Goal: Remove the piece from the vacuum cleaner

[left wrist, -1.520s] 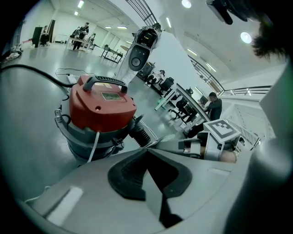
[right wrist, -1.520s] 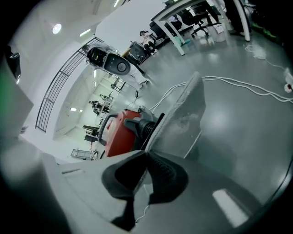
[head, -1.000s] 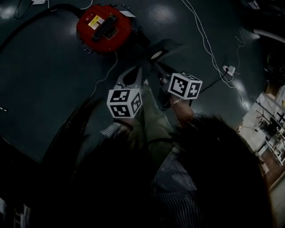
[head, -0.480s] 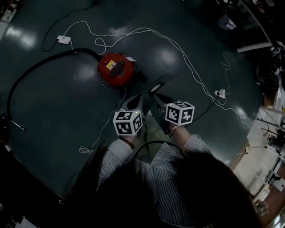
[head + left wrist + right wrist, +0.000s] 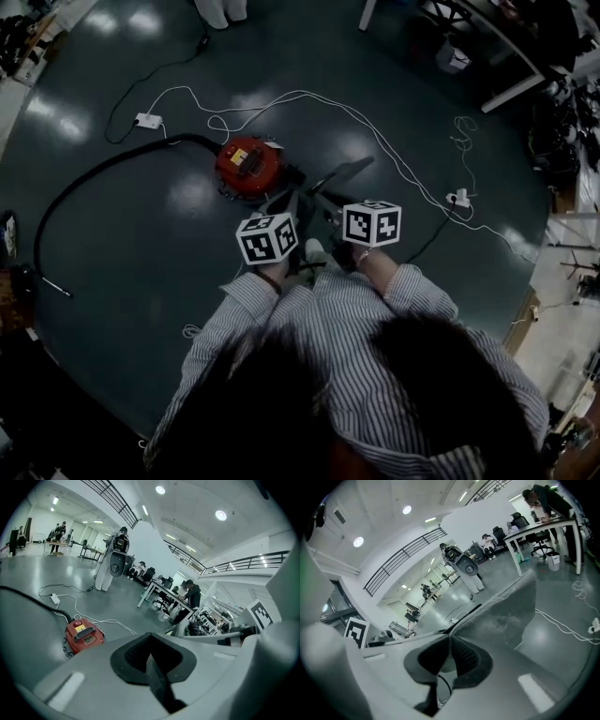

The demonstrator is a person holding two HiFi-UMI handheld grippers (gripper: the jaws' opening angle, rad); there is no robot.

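Note:
The red round vacuum cleaner [image 5: 251,167] stands on the dark floor, and in the left gripper view the vacuum cleaner [image 5: 83,636] lies low at the left. A flat grey piece [image 5: 342,174] hangs clear of it, pinched at one edge by my right gripper [image 5: 325,202]. In the right gripper view the piece [image 5: 506,607] runs up and right from the right gripper [image 5: 451,638]. My left gripper [image 5: 289,203] is beside it, jaws pressed together on nothing. In its own view, the left gripper [image 5: 151,649] shows its pads touching.
A black hose [image 5: 98,172] curves left from the vacuum. White cables [image 5: 309,97] cross the floor, with a power strip [image 5: 147,120] and a plug block [image 5: 457,198]. Table legs [image 5: 511,92] and clutter stand at the upper right. Striped sleeves [image 5: 239,305] fill the foreground.
The head view has pulled back and up, so the vacuum looks smaller and farther. Both grippers, with the grey piece, have come away from the vacuum toward the person.

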